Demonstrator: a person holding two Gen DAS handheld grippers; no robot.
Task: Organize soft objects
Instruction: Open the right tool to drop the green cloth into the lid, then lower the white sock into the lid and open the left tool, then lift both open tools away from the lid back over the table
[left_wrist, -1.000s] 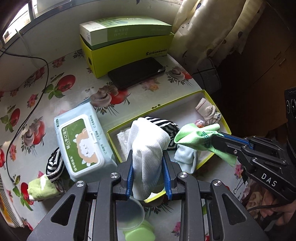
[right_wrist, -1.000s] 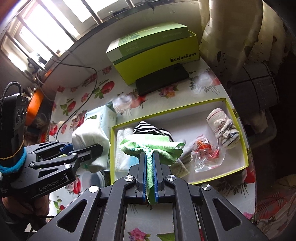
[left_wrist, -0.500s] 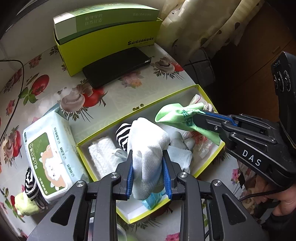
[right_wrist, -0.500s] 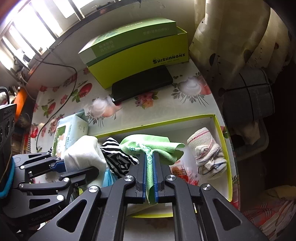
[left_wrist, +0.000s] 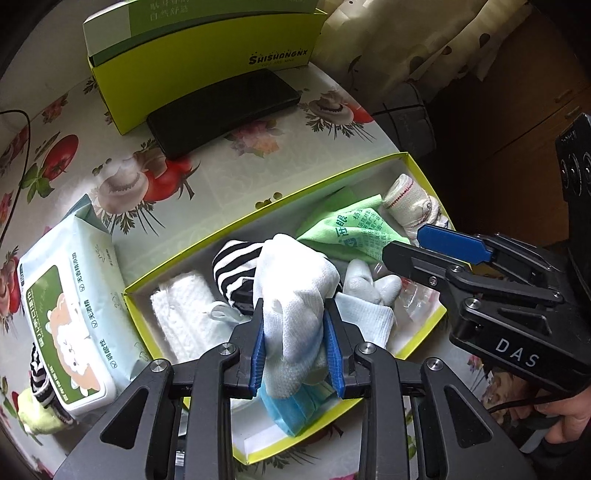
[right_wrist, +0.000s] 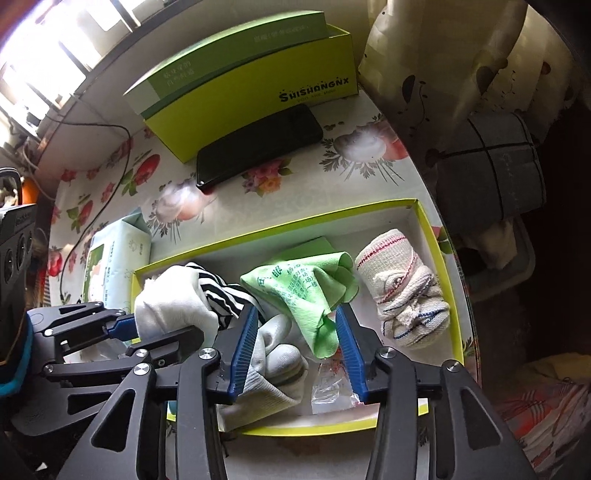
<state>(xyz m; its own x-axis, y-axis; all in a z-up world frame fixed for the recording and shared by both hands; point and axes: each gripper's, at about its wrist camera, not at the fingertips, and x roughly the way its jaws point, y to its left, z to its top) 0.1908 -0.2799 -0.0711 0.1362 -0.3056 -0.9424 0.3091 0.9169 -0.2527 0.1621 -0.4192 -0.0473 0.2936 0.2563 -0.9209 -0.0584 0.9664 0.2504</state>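
left claw (left_wrist: 297, 350): clamped on white sock (left_wrist: 295, 291), frame centre, over yellow tray (left_wrist: 325, 184) | right claw (right_wrist: 295, 347): jaws just opened, green cloth (right_wrist: 306, 291) loose between them | handling: light, limp; pinch bunched folds

Cloth, card and matt black plastic crowd a glossy tabletop.

A knitted white sock (left_wrist: 295, 295) sits between ribbed blue pads (left_wrist: 257, 354) on the left gripper (left_wrist: 297, 356), its frame matt black plastic with bright metal screws. A smooth green microfibre cloth (right_wrist: 306, 284) bears printed lettering. The shallow tray (right_wrist: 436, 243) is yellow-green card with a matt white inside, holding a coarse woven bandage roll (right_wrist: 402, 291), a fluffy white towel (left_wrist: 181, 314) and crinkled clear plastic wrap (right_wrist: 328, 384). The flowered tablecloth (left_wrist: 236, 173) shines like oilcloth; the black phone (left_wrist: 221, 110) is glossy, and the wipes pack (left_wrist: 70, 306) is soft plastic film.
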